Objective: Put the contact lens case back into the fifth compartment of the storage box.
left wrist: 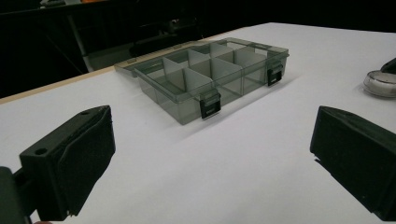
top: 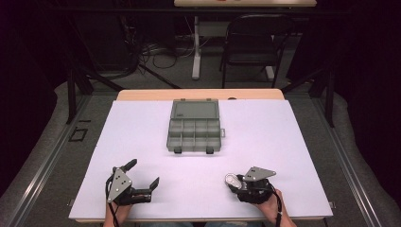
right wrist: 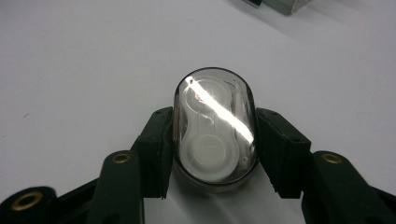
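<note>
While the left gripper [top: 143,176] rests wide open and empty at the near left of the white table [top: 283,142], the right gripper [right wrist: 214,144] is clamped on the oval clear case [right wrist: 214,128]. Case sits near right, well short of the open compartment box [top: 194,131] mid-table.

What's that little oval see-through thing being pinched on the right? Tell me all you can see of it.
It is a small oval case of smoky clear plastic, glossy with a bright glare streak. Inside lies a white figure-eight part with two round lobes, like a contact lens holder. It lies flat on the white table, clamped on both long sides by the right hand-held gripper.
</note>
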Motion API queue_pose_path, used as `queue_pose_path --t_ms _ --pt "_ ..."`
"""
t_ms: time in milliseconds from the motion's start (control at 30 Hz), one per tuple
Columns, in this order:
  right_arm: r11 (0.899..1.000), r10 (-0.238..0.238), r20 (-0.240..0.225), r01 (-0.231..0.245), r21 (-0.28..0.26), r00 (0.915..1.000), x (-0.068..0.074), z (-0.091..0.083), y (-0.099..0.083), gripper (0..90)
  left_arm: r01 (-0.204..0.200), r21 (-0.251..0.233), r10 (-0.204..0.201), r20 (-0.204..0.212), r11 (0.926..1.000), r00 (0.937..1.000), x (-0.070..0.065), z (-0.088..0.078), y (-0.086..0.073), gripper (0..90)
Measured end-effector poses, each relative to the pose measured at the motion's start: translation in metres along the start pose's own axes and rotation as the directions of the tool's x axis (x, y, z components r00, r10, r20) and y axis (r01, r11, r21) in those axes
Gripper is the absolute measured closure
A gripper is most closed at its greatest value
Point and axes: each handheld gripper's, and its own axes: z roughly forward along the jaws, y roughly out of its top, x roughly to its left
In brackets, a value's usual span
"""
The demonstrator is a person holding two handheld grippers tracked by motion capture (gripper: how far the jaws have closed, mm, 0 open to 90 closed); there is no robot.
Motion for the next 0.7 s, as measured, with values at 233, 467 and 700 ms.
queue_pose_path --t_ms 233,467,700 --pt "1.000 -0.009 0.003 0.009 -0.026 1.0000 0.000 -0.006 0.002 49.2 -0.001 0.000 0.001 -0.006 1.0000 1.0000 0.000 -0.001 0.000 0.1" --pt "1.000 -0.022 -0.005 0.021 -0.017 0.9998 0.001 -0.007 0.004 49.3 -0.011 -0.003 0.011 -0.004 0.9999 0.9999 -0.001 -0.001 0.001 0.1" --pt "0.999 -0.031 0.000 0.031 -0.039 0.9995 0.001 -0.012 0.008 49.3 -0.006 -0.001 0.006 -0.008 1.0000 0.9999 -0.001 0.000 0.000 0.1"
